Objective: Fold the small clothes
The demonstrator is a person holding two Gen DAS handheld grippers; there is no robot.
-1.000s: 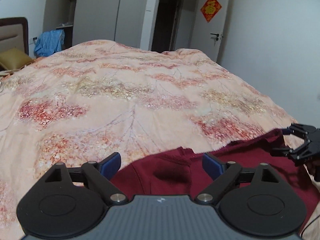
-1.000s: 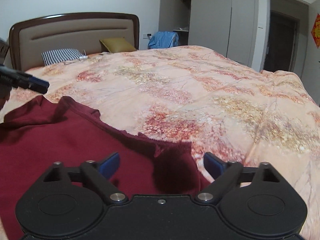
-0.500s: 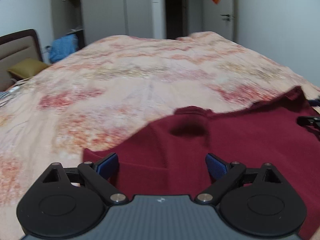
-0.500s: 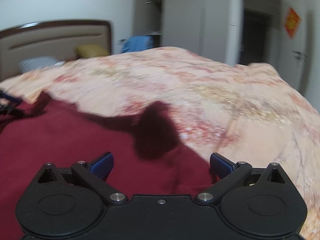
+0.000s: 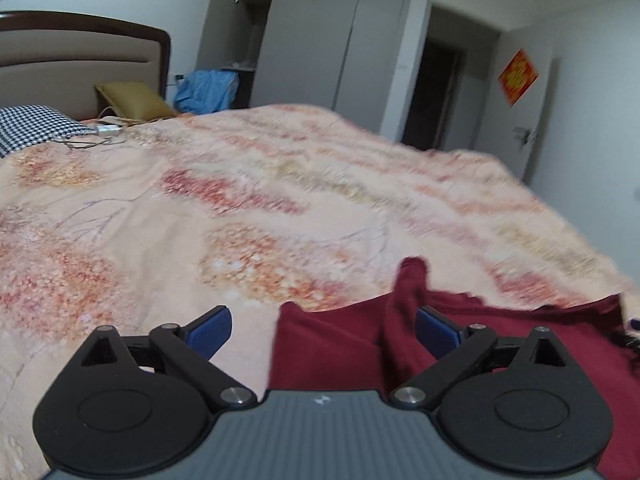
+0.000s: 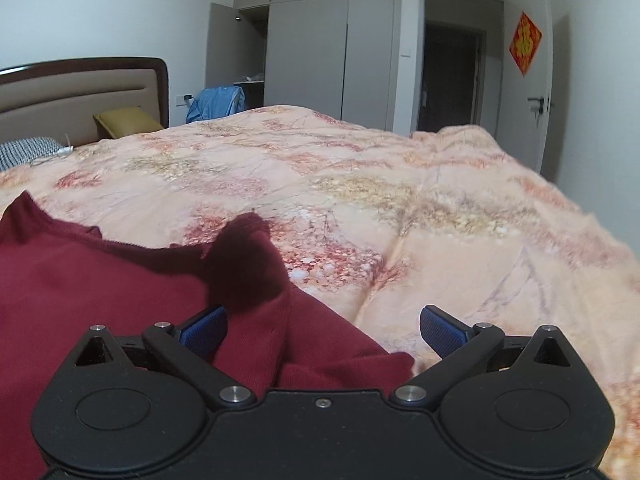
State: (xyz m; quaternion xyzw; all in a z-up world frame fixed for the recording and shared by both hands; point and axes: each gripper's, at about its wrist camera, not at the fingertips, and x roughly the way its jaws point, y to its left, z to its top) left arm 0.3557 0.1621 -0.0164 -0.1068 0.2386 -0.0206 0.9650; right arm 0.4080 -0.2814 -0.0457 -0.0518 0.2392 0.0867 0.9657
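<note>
The dark red knit garment [image 5: 500,344] is lying across the near edge of the peach floral quilt [image 5: 280,200], stretching between the left gripper [image 5: 323,330], whose jaws are opening, and the wide-spread right gripper [image 6: 323,330], each framing a peaked corner.

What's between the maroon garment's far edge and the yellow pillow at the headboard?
Only floral bedspread between the maroon garment and the yellow pillow, per the right wrist view.
</note>
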